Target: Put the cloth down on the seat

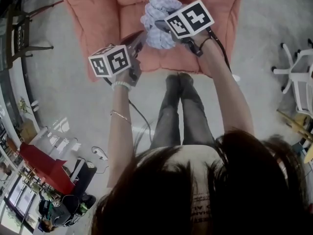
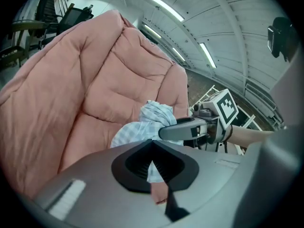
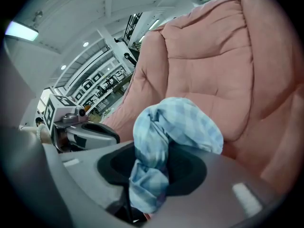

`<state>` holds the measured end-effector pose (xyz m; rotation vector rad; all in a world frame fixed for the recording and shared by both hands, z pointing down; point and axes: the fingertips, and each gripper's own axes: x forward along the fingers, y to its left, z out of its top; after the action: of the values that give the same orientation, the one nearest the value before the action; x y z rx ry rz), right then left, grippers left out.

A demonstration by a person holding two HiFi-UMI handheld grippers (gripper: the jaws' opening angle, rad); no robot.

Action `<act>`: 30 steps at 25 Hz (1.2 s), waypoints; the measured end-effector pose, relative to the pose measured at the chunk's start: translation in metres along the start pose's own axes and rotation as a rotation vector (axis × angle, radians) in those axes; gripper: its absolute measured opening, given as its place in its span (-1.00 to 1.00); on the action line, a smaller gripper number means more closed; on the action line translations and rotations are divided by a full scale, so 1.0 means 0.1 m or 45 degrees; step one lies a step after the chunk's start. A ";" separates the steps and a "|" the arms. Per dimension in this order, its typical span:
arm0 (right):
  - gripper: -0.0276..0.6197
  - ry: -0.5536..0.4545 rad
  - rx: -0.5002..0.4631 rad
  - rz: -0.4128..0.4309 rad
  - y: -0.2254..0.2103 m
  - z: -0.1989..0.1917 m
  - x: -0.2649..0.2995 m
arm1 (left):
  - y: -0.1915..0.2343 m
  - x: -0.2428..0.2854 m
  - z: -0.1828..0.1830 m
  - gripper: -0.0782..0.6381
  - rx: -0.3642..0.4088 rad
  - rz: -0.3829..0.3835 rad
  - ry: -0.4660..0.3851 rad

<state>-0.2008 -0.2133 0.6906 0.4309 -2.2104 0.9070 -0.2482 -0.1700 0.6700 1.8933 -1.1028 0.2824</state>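
Observation:
A light blue checked cloth [image 1: 157, 19] hangs bunched just above the seat of a pink padded armchair [image 1: 98, 18]. My right gripper [image 1: 160, 27] reaches in from the right and is shut on a thick fold of the cloth [image 3: 156, 146], which spills over its jaws [image 3: 145, 196]. From the left, my left gripper [image 1: 139, 39] is shut on a thin edge of the cloth [image 2: 142, 127] at its jaws [image 2: 154, 174]. Each gripper shows in the other's view: the right gripper [image 2: 183, 129] and the left gripper [image 3: 90, 134]. The pink seat cushion [image 2: 99, 127] lies right behind the bundle.
The armchair's back and arms [image 3: 213, 61] rise around the seat. My legs [image 1: 178, 111] stand on grey floor in front of it. A white office chair base [image 1: 293, 67] is at the right, a dark chair [image 1: 19, 38] at the left, cables [image 1: 98, 153] on the floor.

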 end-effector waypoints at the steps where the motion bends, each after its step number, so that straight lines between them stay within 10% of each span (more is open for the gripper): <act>1: -0.41 0.011 -0.002 0.001 -0.01 -0.03 0.03 | 0.02 0.02 -0.03 -0.79 -0.008 -0.006 0.010; 30: -0.39 0.298 0.118 -0.085 -0.27 -0.66 0.63 | 0.33 0.28 -0.71 -0.79 -0.142 -0.045 0.239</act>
<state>-0.1994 -0.1879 0.7823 0.4171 -1.9371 0.9749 -0.2417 -0.1371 0.7461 1.7482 -0.9393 0.3633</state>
